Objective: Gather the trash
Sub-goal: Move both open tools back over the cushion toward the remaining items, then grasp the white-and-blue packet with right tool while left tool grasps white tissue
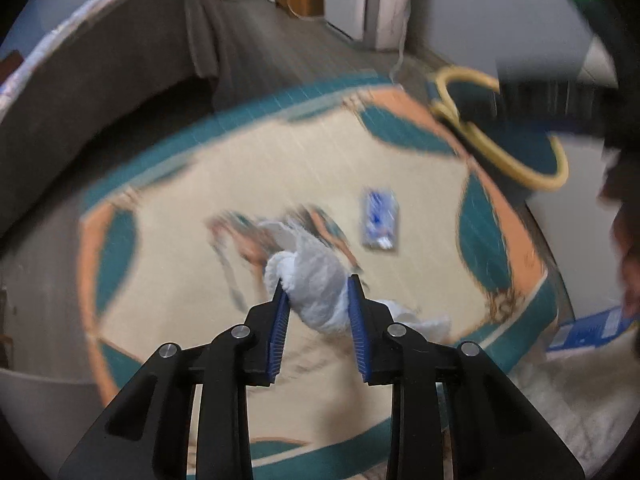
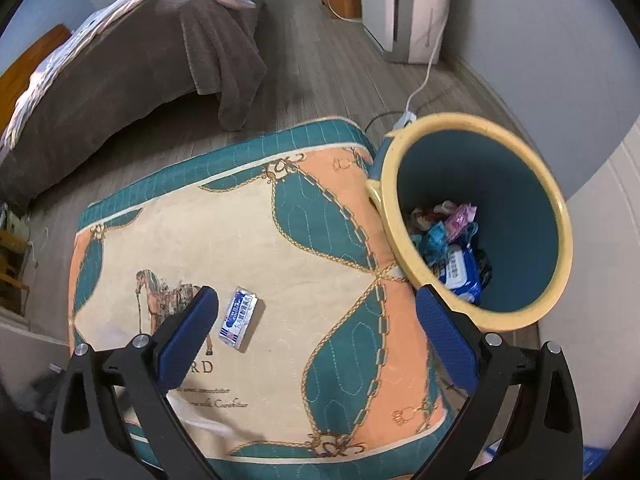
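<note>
My left gripper (image 1: 317,284) is shut on a crumpled white tissue (image 1: 316,264), with the blue pads pressing its two sides just above the patterned mat (image 1: 180,200). A small blue-and-white wrapper (image 1: 379,220) lies flat on the mat beyond it. The left wrist view is blurred. My right gripper (image 2: 316,294) stands open over the same mat (image 2: 280,232) with nothing held. The wrapper (image 2: 240,317) lies just right of its left fingertip. A teal bin with a yellow rim (image 2: 562,216) stands at the mat's right edge and holds several pieces of trash (image 2: 456,256).
A bed with a brown blanket (image 2: 120,64) is at the back left on the wood floor. A white appliance (image 2: 408,8) and its cable (image 2: 426,76) are behind the bin. A blue box (image 1: 588,328) and a person's hand (image 1: 630,256) show at the right edge.
</note>
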The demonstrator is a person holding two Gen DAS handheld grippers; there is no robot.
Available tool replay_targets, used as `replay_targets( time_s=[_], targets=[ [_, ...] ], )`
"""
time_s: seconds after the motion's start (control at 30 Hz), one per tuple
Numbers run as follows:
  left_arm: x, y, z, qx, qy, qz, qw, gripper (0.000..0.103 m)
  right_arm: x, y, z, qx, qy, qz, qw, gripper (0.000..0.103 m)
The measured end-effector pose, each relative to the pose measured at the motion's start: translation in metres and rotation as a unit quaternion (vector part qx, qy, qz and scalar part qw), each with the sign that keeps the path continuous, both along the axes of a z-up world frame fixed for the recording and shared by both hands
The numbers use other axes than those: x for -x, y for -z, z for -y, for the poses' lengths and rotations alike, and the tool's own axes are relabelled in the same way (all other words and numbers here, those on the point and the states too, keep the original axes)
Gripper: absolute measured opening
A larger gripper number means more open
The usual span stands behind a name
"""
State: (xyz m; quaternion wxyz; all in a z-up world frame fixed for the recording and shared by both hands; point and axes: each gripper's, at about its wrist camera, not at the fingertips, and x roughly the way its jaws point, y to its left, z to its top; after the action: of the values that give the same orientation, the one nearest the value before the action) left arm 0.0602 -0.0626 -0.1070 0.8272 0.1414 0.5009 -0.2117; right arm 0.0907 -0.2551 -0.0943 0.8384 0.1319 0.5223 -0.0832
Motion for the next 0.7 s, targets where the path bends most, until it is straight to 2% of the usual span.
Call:
replay_targets(
  time_s=[0.07,0.17,0.23,0.33,0.53,0.6,0.7],
  targets=[
    [-0.009,-0.023,-0.012,-0.016,0.002,0.028,0.9995,0.03,-0.002,0.005,0.001,-0.013,0.005,-0.008,1.0,0.097],
    [-0.022,-0.037,-0.033,-0.037,-0.001,0.051,0.998,0.03,-0.007,0.012,-0.003,-0.003,-0.002,-0.016,1.0,0.097],
    [-0.03,-0.035,-0.05,-0.033,-0.022,0.056,0.9977,0.03,-0.01,0.016,-0.008,0.009,-0.01,-0.021,1.0,0.097],
    [-0.039,-0.024,-0.065,-0.001,-0.058,0.03,0.9978,0.03,-0.016,0.026,-0.017,0.015,-0.019,-0.036,0.999,0.097],
    [-0.05,-0.021,-0.065,0.002,-0.049,0.033,0.9983,0.03,-0.03,0.048,-0.039,0.009,-0.032,-0.06,0.998,0.097],
    [-0.057,-0.019,-0.064,0.007,-0.052,0.027,0.9983,0.03,-0.035,0.056,-0.048,0.012,-0.04,-0.067,0.997,0.094],
    [-0.066,-0.013,-0.063,0.002,-0.05,0.022,0.9985,0.03,-0.043,0.07,-0.062,0.021,-0.062,-0.087,0.994,0.078]
  ],
)
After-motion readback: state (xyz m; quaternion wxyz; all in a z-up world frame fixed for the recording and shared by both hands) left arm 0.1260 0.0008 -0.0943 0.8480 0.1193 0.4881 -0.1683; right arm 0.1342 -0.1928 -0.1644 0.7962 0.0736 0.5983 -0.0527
